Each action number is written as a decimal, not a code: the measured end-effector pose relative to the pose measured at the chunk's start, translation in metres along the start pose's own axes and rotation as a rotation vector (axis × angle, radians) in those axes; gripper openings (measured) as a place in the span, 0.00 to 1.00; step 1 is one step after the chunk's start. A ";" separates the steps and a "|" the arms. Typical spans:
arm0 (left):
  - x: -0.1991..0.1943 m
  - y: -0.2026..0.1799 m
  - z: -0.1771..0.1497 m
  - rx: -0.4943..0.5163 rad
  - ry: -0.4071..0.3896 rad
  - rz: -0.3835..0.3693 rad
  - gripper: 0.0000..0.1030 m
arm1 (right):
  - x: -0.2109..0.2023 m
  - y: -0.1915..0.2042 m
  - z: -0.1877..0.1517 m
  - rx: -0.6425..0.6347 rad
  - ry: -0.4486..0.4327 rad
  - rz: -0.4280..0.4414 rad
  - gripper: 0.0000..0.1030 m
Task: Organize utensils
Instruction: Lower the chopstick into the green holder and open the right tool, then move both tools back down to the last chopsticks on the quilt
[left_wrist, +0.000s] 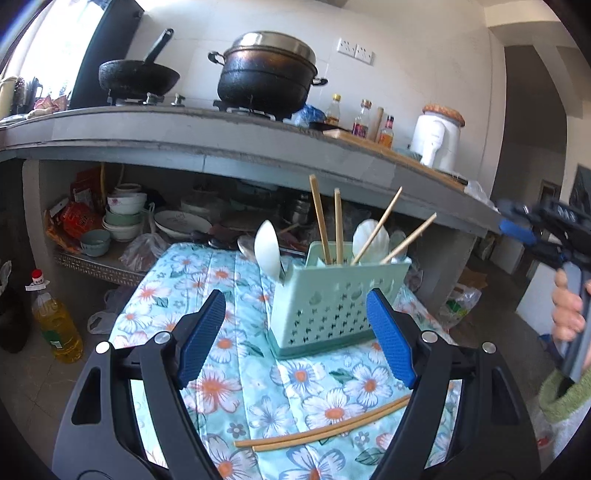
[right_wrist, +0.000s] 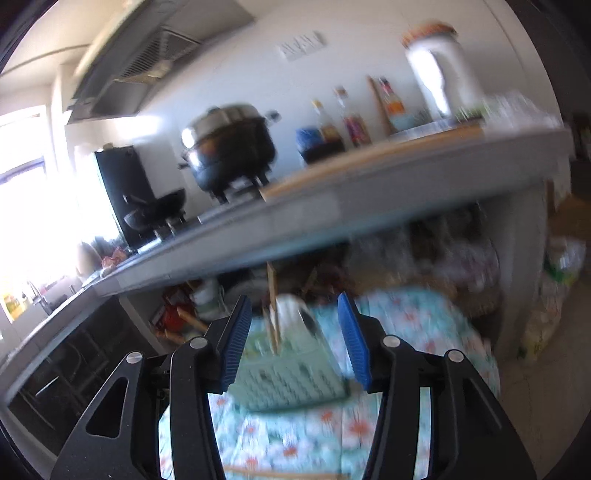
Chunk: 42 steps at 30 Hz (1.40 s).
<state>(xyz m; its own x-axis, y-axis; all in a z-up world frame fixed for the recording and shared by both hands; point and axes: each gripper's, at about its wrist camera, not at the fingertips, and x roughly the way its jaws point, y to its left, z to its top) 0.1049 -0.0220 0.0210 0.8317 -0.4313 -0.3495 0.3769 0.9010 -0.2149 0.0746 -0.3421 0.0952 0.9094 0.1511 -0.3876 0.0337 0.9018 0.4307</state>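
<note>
A mint-green slotted utensil basket (left_wrist: 325, 306) stands on a floral cloth (left_wrist: 236, 391). Several wooden chopsticks (left_wrist: 319, 218) and white spoons (left_wrist: 267, 247) stick up out of it. Two loose chopsticks (left_wrist: 325, 428) lie side by side on the cloth in front of it. My left gripper (left_wrist: 295, 295) is open just short of the basket, above the loose pair, with nothing between its fingers. The right wrist view is blurred: my right gripper (right_wrist: 294, 299) is open above the basket (right_wrist: 291, 376) and holds nothing. In the left wrist view the right gripper (left_wrist: 517, 229) is at the far right, held by a hand.
Behind the cloth runs a grey counter edge (left_wrist: 221, 147) with a wok (left_wrist: 138, 77), a lidded black pot (left_wrist: 266, 77), bottles (left_wrist: 360, 120) and a white jar (left_wrist: 437, 138). Bowls (left_wrist: 123, 218) and plates fill the shelf beneath. An oil bottle (left_wrist: 55, 321) stands on the floor at left.
</note>
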 end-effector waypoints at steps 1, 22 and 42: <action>0.002 -0.001 -0.002 0.005 0.009 0.000 0.72 | 0.003 -0.009 -0.012 0.022 0.057 -0.016 0.46; 0.066 -0.114 -0.137 0.817 0.360 0.007 0.51 | 0.028 -0.080 -0.146 0.308 0.481 -0.129 0.46; 0.045 -0.144 -0.140 1.041 0.351 0.000 0.10 | 0.020 -0.094 -0.154 0.370 0.475 -0.094 0.46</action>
<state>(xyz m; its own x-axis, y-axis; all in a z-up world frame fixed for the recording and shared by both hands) 0.0310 -0.1778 -0.0919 0.7315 -0.2719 -0.6253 0.6739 0.4281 0.6022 0.0256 -0.3617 -0.0788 0.6139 0.3187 -0.7222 0.3239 0.7326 0.5986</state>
